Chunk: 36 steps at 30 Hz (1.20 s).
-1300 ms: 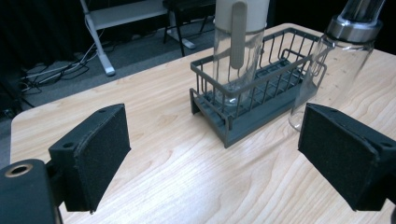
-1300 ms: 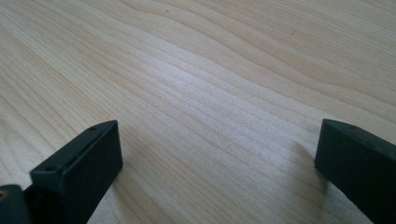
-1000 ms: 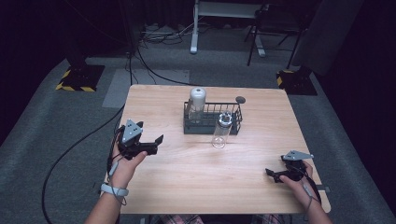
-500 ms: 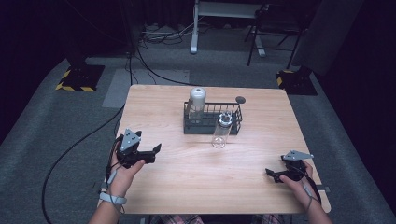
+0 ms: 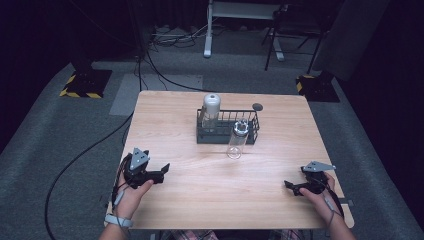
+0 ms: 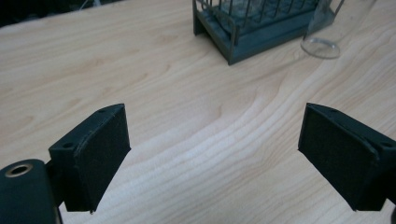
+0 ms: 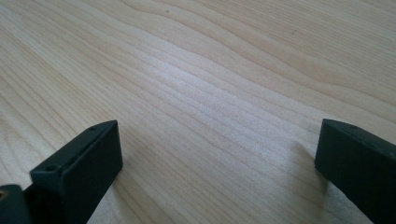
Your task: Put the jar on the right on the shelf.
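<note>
Both tongs, left tongs (image 5: pixel 161 171) and right tongs (image 5: pixel 292 187), rest wide open and empty near the desk (image 5: pixel 260 200) front; approach the clear bottle (image 5: pixel 236 141) beside the rack (image 5: pixel 227 127) squarely, low.

Rack (image 5: pixel 227 134) mid-table (image 5: pixel 200 200), capped bottle (image 5: pixel 210 111) inside (left end), open bottle (image 5: pixel 237 140) standing just before it

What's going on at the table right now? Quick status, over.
Left tool open, empty. Right tool open, empty, low over the table. Clear bottle stands before the rack. Nothing in the way.
</note>
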Each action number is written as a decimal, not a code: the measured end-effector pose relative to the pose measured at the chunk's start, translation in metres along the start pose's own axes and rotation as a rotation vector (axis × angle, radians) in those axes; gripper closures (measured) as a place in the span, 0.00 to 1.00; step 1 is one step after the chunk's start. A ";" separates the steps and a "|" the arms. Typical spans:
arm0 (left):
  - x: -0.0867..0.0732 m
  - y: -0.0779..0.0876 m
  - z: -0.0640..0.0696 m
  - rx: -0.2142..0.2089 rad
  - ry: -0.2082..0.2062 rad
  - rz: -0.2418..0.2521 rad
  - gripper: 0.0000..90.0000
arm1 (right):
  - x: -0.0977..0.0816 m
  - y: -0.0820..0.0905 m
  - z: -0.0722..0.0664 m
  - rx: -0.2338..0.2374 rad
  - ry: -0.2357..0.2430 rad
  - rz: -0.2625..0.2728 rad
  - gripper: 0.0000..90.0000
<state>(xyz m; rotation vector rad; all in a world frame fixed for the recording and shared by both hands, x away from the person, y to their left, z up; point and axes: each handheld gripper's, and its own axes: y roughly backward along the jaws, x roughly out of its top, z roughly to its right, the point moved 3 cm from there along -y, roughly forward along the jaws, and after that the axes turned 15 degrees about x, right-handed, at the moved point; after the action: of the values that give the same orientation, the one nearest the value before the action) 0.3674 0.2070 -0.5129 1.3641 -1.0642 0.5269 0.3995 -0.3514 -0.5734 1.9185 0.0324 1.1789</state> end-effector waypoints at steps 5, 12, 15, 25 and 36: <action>-0.011 -0.006 0.004 -0.005 -0.012 -0.046 0.10 | 0.000 0.000 0.000 0.000 0.000 0.000 0.01; -0.026 -0.015 0.011 -0.011 -0.040 -0.138 0.10 | 0.000 0.000 0.000 -0.001 0.000 -0.001 0.01; -0.031 -0.018 0.012 -0.012 -0.042 -0.163 0.10 | 0.000 0.000 0.000 -0.003 0.002 -0.001 0.01; -0.049 -0.025 0.016 -0.015 -0.082 -0.255 0.08 | 0.000 0.000 0.000 0.002 0.001 -0.003 0.01; -0.051 -0.027 0.016 -0.021 -0.084 -0.240 0.00 | 0.000 0.000 0.000 -0.003 0.000 -0.003 0.01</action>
<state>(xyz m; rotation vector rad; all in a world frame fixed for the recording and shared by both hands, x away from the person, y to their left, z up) 0.3610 0.1998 -0.5720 1.4825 -0.9534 0.2831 0.3996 -0.3513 -0.5732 1.9157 0.0340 1.1758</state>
